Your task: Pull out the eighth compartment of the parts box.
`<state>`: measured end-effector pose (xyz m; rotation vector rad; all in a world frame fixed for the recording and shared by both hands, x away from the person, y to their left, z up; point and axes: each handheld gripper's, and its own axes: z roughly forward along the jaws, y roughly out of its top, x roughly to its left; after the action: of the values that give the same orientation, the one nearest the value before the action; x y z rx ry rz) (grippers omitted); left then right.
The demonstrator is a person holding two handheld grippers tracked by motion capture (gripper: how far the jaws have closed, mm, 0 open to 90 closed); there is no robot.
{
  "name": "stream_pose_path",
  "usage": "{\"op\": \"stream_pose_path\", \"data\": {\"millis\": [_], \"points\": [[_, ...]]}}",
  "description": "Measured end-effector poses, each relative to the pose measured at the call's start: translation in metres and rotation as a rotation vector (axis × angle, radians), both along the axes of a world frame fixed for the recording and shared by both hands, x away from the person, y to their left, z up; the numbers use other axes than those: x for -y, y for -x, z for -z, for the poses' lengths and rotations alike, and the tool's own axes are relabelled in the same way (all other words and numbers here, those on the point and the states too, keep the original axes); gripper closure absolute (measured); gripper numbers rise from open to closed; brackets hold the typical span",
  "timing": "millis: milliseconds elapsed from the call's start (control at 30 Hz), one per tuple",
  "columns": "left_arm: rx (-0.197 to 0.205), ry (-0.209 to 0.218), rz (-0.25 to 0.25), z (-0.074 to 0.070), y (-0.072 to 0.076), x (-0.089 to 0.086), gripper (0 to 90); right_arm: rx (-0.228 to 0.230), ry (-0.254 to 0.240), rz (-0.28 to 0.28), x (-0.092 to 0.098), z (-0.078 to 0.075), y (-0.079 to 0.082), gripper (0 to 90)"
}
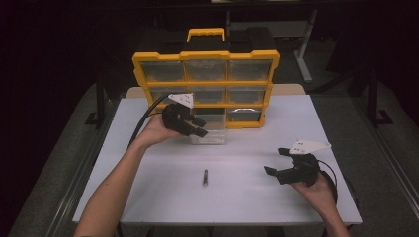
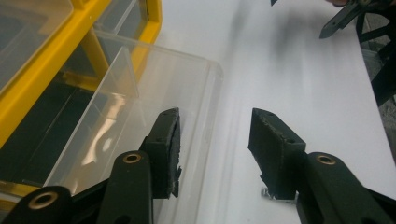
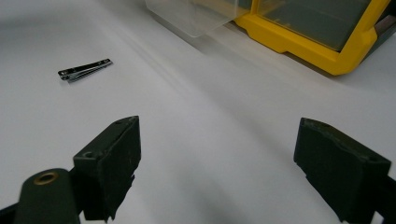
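A yellow organiser case (image 1: 205,55) stands upright at the back of the white table (image 1: 163,163). Its clear plastic drawer (image 1: 210,136) is pulled out at the lower middle. My left gripper (image 1: 200,127) hovers at that drawer, open. In the left gripper view its jaws (image 2: 215,116) straddle the front wall of the drawer (image 2: 140,107) without pressing on it. A small metal nail clipper (image 1: 205,177) lies flat mid-table, and it lies at the upper left (image 3: 85,69) in the right gripper view. My right gripper (image 1: 274,161) is open at the right, with nothing between its jaws (image 3: 219,126).
The case (image 3: 299,42) has several clear-fronted drawers in yellow frames and a yellow carry handle (image 1: 206,33) on top. Dark floor and table legs surround the table. The other gripper (image 2: 341,21) appears at the top right of the left gripper view.
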<state>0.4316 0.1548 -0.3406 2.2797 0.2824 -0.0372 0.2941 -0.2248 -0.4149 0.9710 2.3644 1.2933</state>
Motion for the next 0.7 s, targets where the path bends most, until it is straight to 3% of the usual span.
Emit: {"op": "stream_pose_path", "data": {"millis": [167, 233, 300, 367, 433, 700], "points": [[0.006, 0.019, -0.019, -0.007, 0.005, -0.003, 49.2, -0.007, -0.001, 0.002, 0.000, 0.000, -0.001, 14.0], [0.032, 0.043, -0.022, -0.009, 0.007, -0.008, 48.0, -0.011, -0.004, 0.001, 0.000, 0.001, -0.001, 14.0], [0.031, 0.071, -0.031, -0.010, 0.010, -0.013, 48.7, -0.016, -0.002, 0.001, 0.000, 0.001, -0.001, 14.0], [0.023, 0.066, -0.055, -0.010, 0.013, -0.018, 46.2, -0.016, 0.000, 0.004, 0.000, 0.002, -0.001, 14.0], [0.046, 0.095, -0.076, -0.010, 0.019, -0.024, 45.3, -0.025, -0.003, 0.009, 0.001, 0.002, -0.002, 14.0], [0.062, 0.097, -0.148, -0.005, 0.040, -0.047, 36.7, -0.036, 0.021, 0.002, 0.000, 0.008, -0.001, 14.1]]}}
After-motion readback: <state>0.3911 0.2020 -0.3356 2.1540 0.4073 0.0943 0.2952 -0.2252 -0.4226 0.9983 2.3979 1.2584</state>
